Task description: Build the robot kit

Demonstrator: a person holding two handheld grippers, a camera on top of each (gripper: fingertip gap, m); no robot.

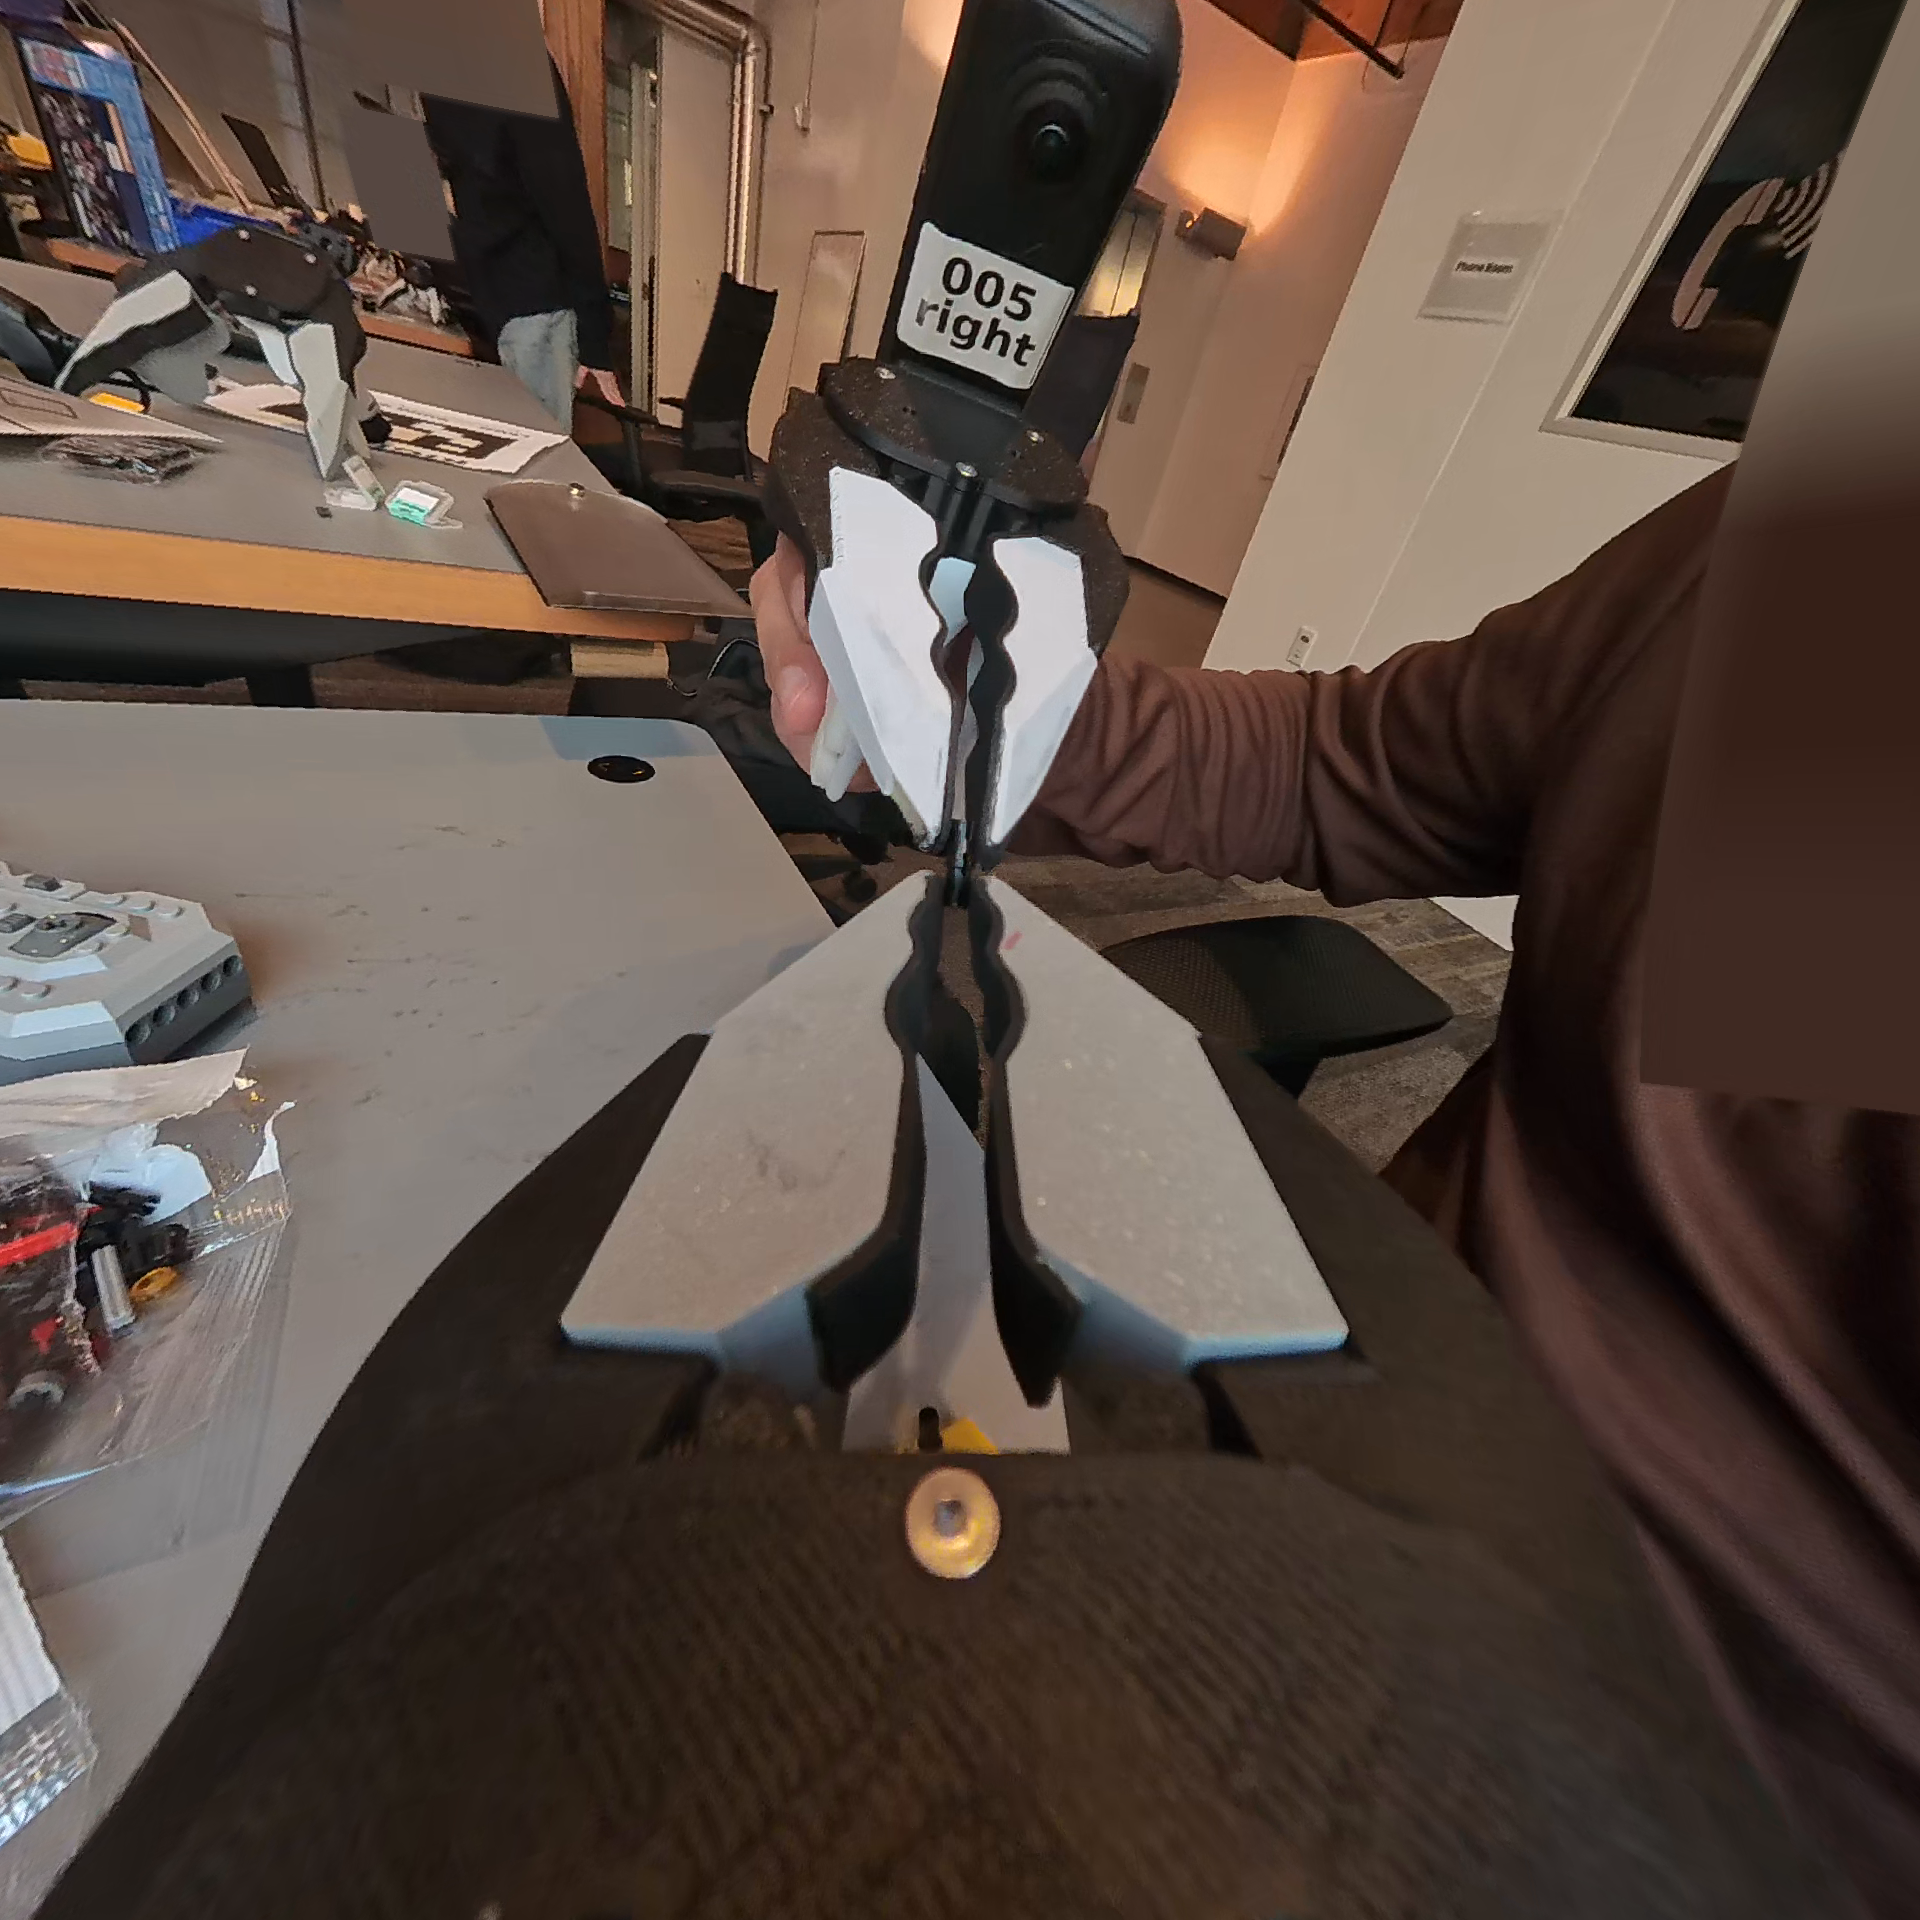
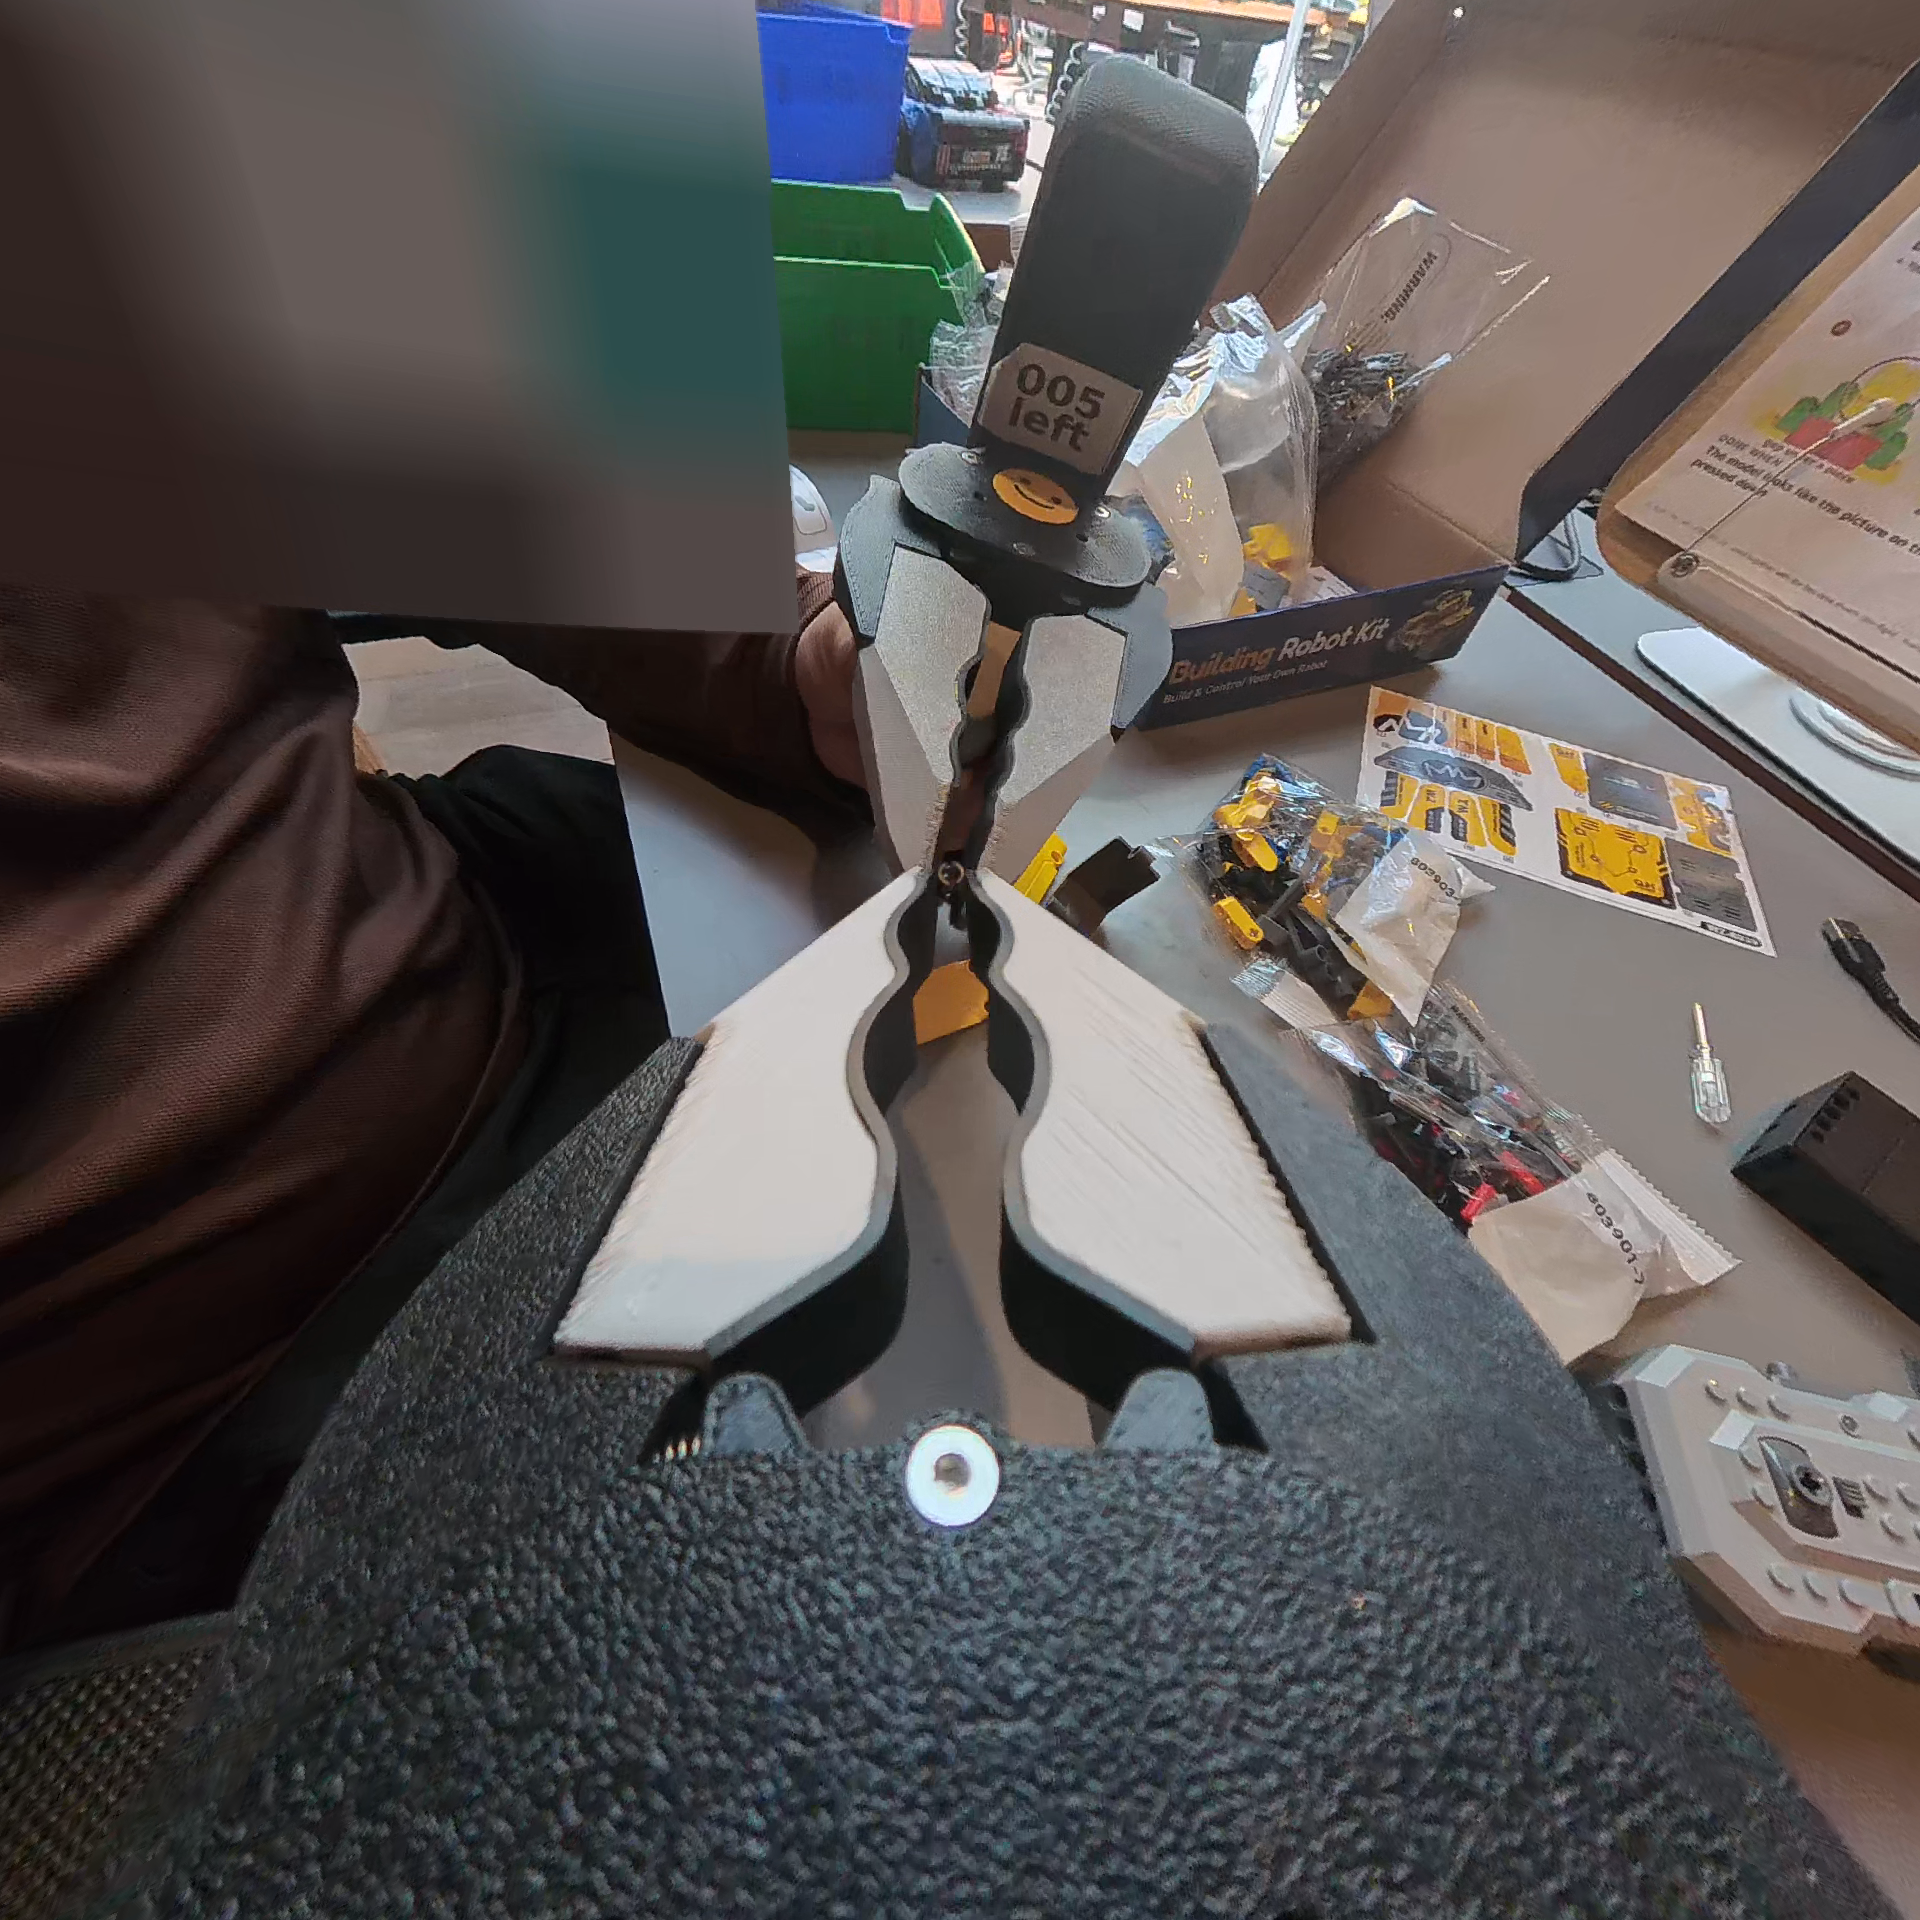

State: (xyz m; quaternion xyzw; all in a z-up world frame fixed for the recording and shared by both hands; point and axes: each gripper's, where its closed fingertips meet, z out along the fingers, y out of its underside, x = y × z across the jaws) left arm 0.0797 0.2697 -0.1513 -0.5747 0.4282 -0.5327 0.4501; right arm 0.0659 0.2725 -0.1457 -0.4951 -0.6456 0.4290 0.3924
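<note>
My left gripper (image 1: 951,891) and my right gripper (image 1: 961,831) meet tip to tip in the air just off the grey table's (image 1: 468,883) edge. A small black part (image 1: 958,862) sits between the two pairs of fingertips, and both grippers are shut on it. In the right wrist view my right gripper (image 2: 945,883) pinches the same small part (image 2: 948,875), which has a shiny round end, and the left gripper (image 2: 951,844) comes from the far side. A hand and a brown sleeve (image 1: 1351,748) hold the right gripper.
A grey hub block (image 1: 94,977) (image 2: 1787,1496) and bags of small parts (image 1: 104,1268) (image 2: 1320,883) lie on the table. A sticker sheet (image 2: 1558,810), an open cardboard box (image 2: 1455,312), a small screwdriver (image 2: 1709,1065), a black block (image 2: 1839,1174) and a yellow piece (image 2: 951,997) are nearby. A black chair (image 1: 1278,987) stands below. The tips of both grippers are at nearly the same place. The grey hub block (image 1: 94,977) is about 25 cm from both grippers' fingertips. The right camera catches it too, in the right wrist view (image 2: 1703,1431).
</note>
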